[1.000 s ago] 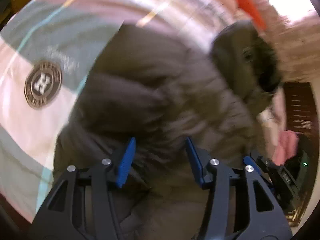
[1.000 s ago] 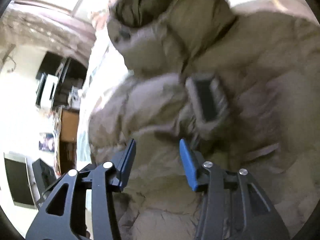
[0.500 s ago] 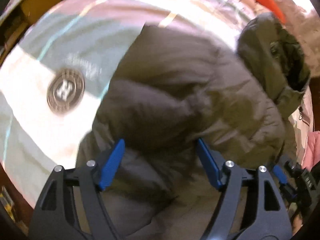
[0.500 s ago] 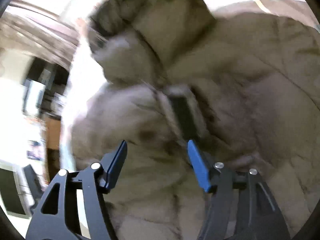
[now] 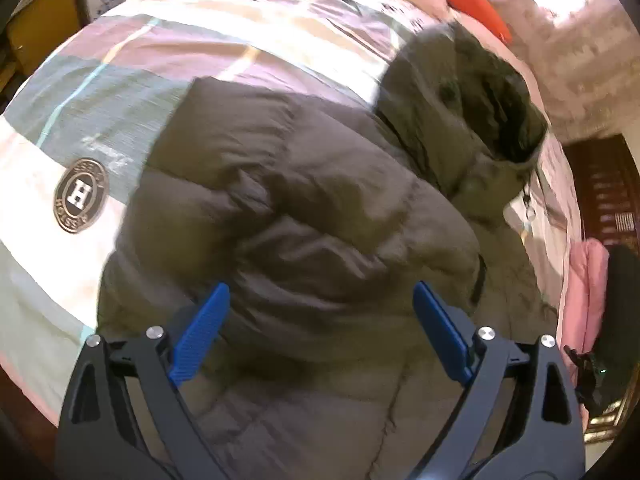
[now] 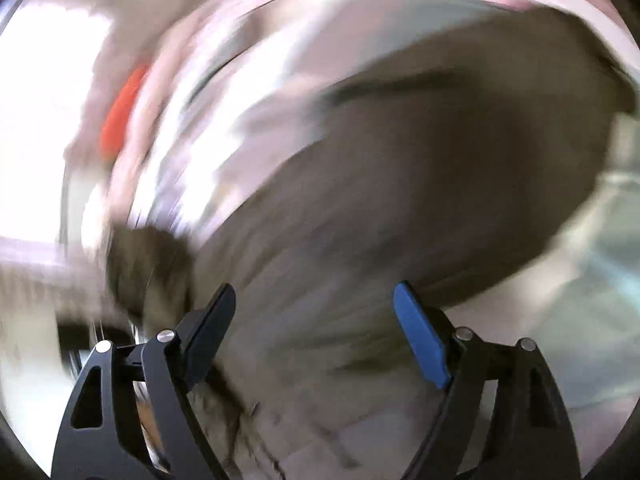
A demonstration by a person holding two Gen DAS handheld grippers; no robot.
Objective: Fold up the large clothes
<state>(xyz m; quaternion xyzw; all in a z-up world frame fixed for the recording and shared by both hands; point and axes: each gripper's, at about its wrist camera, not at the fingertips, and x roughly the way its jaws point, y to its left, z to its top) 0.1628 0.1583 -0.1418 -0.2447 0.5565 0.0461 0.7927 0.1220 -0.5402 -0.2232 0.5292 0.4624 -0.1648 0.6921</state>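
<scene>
A big olive-grey puffer jacket (image 5: 304, 216) lies on the bed, sleeves folded in over the body, its fur-trimmed hood (image 5: 484, 104) at the far right. My left gripper (image 5: 320, 332) is open and empty, just above the jacket's lower part. In the right wrist view the jacket (image 6: 400, 200) is heavily blurred. My right gripper (image 6: 316, 336) is open and empty above it.
The bed has a striped pink, teal and cream cover (image 5: 120, 80) with a round H logo (image 5: 80, 196). An orange carrot-shaped pillow (image 5: 476, 4) lies at the head. Pink cloth (image 5: 584, 280) and dark furniture (image 5: 608, 188) are at the right.
Both grippers opened wider and pulled back from the jacket. The right gripper swung round fast, blurring its view.
</scene>
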